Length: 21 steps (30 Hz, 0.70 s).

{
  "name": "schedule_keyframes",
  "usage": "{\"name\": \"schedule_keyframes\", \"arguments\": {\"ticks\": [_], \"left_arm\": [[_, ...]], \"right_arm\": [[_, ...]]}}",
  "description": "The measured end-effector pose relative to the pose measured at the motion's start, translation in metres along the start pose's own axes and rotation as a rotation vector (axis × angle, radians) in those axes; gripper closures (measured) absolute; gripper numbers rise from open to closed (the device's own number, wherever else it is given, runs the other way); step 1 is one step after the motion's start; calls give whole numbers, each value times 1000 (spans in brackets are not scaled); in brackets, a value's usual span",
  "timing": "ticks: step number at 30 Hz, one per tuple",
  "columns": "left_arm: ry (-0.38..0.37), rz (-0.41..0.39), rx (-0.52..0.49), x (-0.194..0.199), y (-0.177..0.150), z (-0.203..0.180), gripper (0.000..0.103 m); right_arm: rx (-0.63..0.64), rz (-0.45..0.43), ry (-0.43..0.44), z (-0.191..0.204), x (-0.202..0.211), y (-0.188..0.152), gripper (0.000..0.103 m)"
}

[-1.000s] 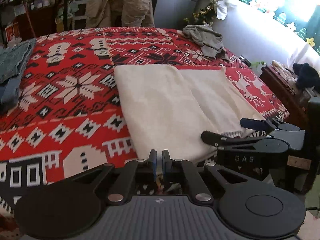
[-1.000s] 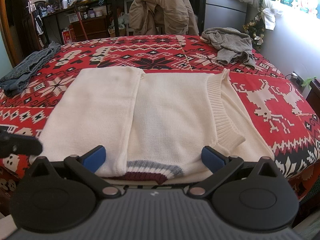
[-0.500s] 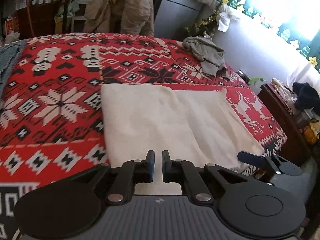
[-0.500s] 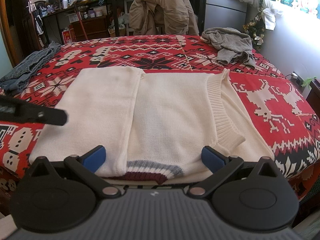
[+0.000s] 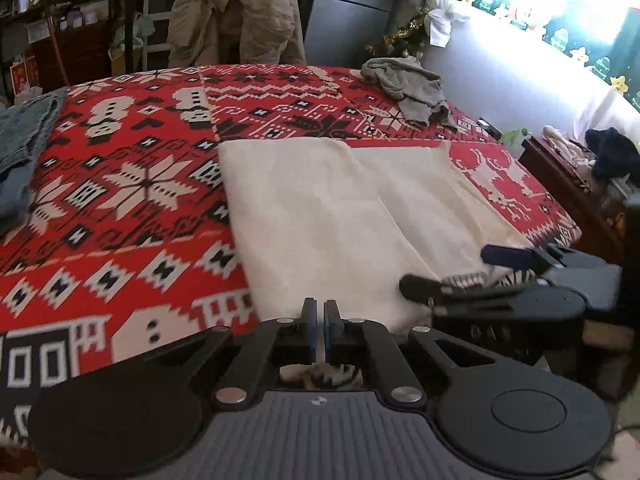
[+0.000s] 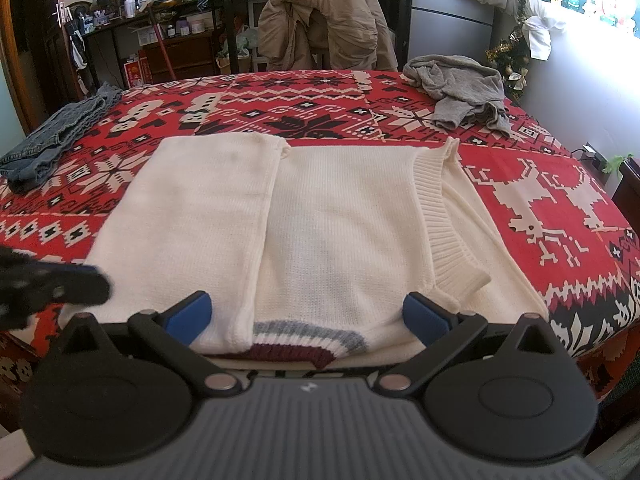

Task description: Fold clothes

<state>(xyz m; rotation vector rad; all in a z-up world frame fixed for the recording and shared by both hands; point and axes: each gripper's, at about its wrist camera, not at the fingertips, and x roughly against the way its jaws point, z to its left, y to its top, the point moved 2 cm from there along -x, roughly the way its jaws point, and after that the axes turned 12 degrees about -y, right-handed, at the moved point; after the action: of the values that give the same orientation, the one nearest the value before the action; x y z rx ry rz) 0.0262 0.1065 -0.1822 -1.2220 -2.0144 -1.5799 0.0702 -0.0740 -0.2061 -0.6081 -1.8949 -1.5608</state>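
A cream knit sweater [image 6: 320,232] lies flat and partly folded on the red patterned blanket [image 6: 560,208], its striped maroon and grey hem [image 6: 304,340] at the near edge. It also shows in the left wrist view [image 5: 328,216]. My right gripper [image 6: 308,314] is open, its blue pads either side of the hem, just above it. My left gripper [image 5: 320,320] is shut and empty, at the sweater's near left corner. The right gripper's fingers [image 5: 500,256] show at the right of the left wrist view.
A crumpled grey garment [image 6: 460,88] lies at the far right of the bed. Folded jeans [image 6: 56,132] lie at the far left. A chair draped with a tan jacket [image 6: 324,24] stands behind the bed. A wooden side table [image 5: 580,184] stands to the right.
My left gripper swung up and over the bed, then came back down to the sweater's near left corner. The right gripper and the sweater have not moved.
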Motion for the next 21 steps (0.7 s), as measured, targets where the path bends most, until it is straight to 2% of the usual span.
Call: {"name": "schedule_keyframes", "arguments": {"ticks": [5,9,14,21], "left_arm": [[24,52,4,6,-15,1,97],[32,93,49,3,-32,8,98],[2,29,42,19,-25,4,98],[-32,-47,51,21,9,6,98]], "right_arm": [[1,1,1,0,-1,0,1],[1,0,1,0,0,0,1],[1,-1,1,-1,0,0,1],[1,0,1,-1,0,0,1]]}}
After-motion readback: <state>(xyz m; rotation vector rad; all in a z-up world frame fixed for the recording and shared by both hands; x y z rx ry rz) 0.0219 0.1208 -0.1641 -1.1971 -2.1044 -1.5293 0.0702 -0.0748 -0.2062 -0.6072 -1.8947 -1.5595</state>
